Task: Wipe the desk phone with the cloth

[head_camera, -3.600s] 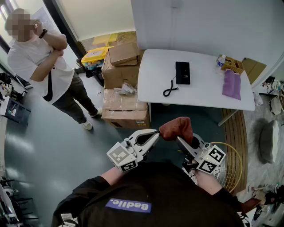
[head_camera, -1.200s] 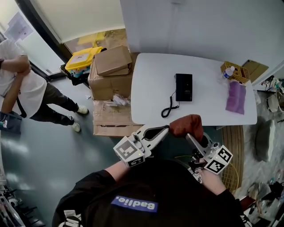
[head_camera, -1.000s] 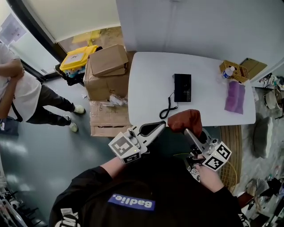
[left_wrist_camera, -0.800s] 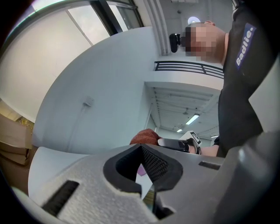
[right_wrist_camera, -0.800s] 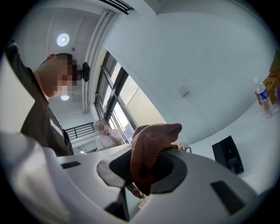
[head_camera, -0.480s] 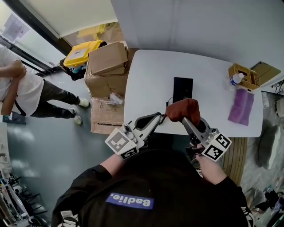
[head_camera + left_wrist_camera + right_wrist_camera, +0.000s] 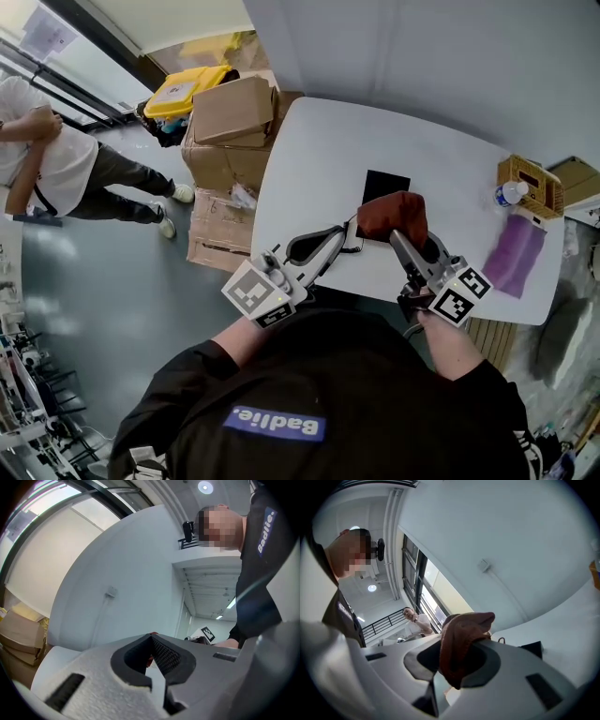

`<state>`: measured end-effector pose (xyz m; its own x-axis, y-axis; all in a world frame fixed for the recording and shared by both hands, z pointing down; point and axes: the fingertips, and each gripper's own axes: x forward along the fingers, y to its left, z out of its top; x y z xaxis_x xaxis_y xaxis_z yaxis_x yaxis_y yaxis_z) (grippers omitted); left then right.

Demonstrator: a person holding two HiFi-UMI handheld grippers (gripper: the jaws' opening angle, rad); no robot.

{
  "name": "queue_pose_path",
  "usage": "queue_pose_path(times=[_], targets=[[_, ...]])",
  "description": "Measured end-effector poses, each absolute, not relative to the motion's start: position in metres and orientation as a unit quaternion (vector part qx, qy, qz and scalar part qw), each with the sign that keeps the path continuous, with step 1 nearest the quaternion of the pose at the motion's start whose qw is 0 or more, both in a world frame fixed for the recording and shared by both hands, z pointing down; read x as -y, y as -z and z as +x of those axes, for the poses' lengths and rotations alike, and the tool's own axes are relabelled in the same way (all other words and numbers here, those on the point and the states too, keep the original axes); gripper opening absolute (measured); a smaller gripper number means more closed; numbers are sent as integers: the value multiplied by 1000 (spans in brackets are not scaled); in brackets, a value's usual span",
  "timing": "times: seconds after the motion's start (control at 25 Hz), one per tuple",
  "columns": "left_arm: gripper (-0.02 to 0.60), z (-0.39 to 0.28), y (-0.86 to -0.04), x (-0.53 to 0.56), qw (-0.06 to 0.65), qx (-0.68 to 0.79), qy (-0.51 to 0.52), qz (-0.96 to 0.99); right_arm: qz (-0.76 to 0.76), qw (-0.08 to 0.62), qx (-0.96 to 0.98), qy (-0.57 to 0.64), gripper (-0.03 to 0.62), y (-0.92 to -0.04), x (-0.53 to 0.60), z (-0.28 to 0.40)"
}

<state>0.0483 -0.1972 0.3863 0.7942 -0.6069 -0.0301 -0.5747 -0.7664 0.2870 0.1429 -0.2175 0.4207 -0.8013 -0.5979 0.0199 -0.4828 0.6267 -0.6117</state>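
The right gripper [image 7: 400, 239] pinches the bunched cloth [image 7: 392, 214] over the near end of the phone [image 7: 385, 185]. The left gripper [image 7: 337, 238] beside it is pressed together and empty. A hard wipe could shove the unbraced phone across the table [image 7: 450, 169].

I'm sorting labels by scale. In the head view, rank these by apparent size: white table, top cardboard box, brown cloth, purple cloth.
1. white table
2. top cardboard box
3. brown cloth and purple cloth: these look about alike. The brown one is held up nearer the camera, so I won't rank them.
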Motion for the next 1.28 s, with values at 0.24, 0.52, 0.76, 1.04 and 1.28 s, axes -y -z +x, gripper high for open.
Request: queue_pose_path(times=[0.24,0.52,0.76,1.04,1.28], targets=[[6,53,-396,219,131,332,58,932,-306,63,-897,313,94,-450,255,149],[6,57,-403,237,131,344,59,928,-332,38,-883,329,94,-500,299,149],[6,46,-412,239,144,357,71,920,-355,-5,-876,327,94,-538,325,141],[6,32,-428,235,168,372,56,911,-373,-70,-859,344,94,-592,341,134],[6,26,-433,229,180,370,62,909,-385,-120,-844,353,94,-622,331,138]])
